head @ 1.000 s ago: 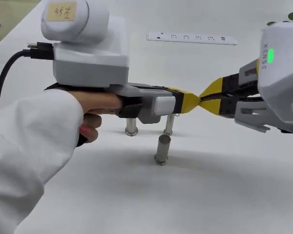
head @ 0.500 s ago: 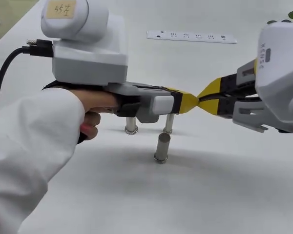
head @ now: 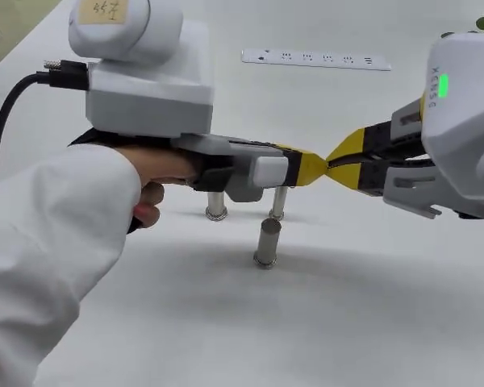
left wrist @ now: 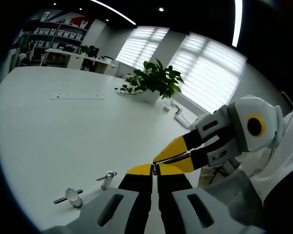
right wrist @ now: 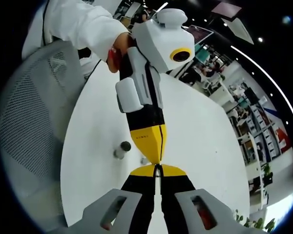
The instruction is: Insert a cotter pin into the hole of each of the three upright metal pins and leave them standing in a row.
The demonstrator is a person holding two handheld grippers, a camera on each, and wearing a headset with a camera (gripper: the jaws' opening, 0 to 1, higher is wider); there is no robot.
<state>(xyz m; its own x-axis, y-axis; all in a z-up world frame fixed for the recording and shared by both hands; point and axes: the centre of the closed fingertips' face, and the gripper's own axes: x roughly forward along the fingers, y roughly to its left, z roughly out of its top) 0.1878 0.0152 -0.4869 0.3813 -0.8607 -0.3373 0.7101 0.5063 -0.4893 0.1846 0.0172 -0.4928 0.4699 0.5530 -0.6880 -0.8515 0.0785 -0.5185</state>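
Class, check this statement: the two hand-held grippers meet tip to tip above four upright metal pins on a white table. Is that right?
Not quite. There are three upright metal pins, not four, as the head view shows. The rest holds: the left hand-held gripper and the right hand-held gripper meet tip to tip above them, on the white table.

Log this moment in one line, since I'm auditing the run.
left gripper: shut | right gripper: shut, fingertips meet left's | two rear pins: cotter pins in | front pin: none seen
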